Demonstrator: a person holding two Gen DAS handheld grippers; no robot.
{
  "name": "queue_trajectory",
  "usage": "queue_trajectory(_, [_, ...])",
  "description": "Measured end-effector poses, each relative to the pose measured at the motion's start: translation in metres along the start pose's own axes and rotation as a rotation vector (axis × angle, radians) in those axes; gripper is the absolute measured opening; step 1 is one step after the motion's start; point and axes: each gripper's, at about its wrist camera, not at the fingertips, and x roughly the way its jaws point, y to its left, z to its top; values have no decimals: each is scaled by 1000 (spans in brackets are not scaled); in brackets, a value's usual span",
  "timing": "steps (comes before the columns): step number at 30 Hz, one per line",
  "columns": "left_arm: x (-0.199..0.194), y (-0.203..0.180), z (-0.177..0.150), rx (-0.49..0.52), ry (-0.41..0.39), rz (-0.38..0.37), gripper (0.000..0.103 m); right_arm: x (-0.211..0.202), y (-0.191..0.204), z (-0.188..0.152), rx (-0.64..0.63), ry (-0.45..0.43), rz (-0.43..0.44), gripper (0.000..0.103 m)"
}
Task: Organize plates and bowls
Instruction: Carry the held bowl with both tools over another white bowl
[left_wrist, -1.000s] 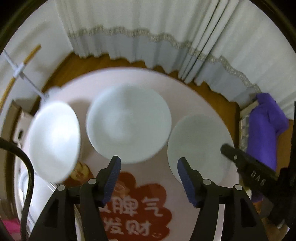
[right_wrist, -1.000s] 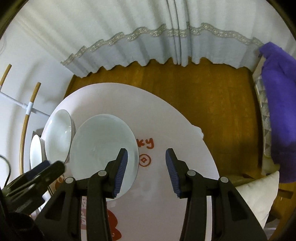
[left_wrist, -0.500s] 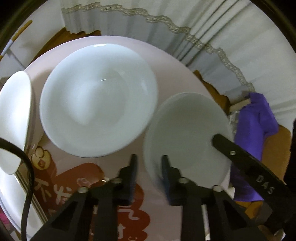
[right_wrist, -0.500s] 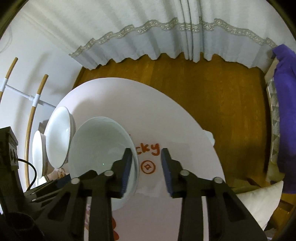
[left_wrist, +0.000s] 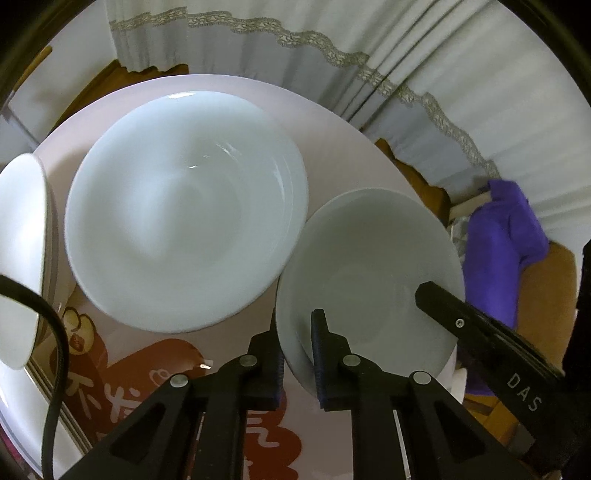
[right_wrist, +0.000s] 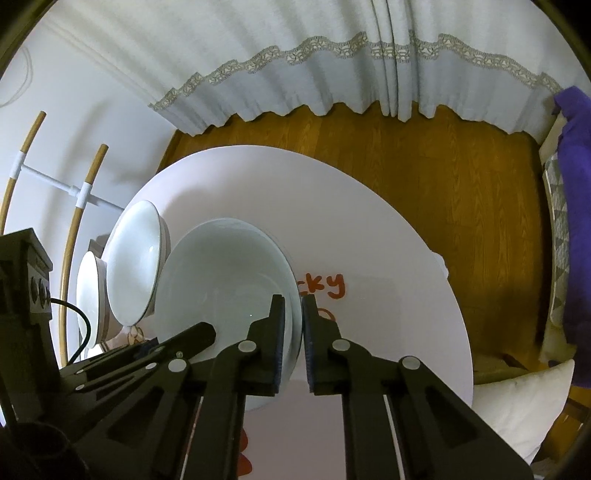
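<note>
Since both tools, left (left_wrist: 297, 354) and right (right_wrist: 293, 338), pinch one round white ceramic bowl's (left_wrist: 369, 280) opposite rims, uneven lifting could chip it against the wide white plate (left_wrist: 184, 206).

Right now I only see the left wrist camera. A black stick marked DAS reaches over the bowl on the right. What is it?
Observer: One finger of the right gripper. Its own camera shows it shut on the rim of the bowl, one finger inside and one outside.
Operator: What lies on the table past that rim?
Observer: The red letters "cky", printed on the table just beyond the bowl.
Operator: And off the table on that side?
Observer: A white pillow lies below the table's edge.
</note>
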Motion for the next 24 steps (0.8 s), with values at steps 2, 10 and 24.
queue_trajectory(2, [4,-2,2,19,-14,12,10,-1,0,-2,1,-5,-1,6])
queue_trajectory(10, [-1,-13,-8,61,-37,22,9,-1,-5,-9,1,-18,8,5])
queue_trajectory(24, [-50,-21,-35,163,-74,2,10,-42,3,-31,17,-46,25,5])
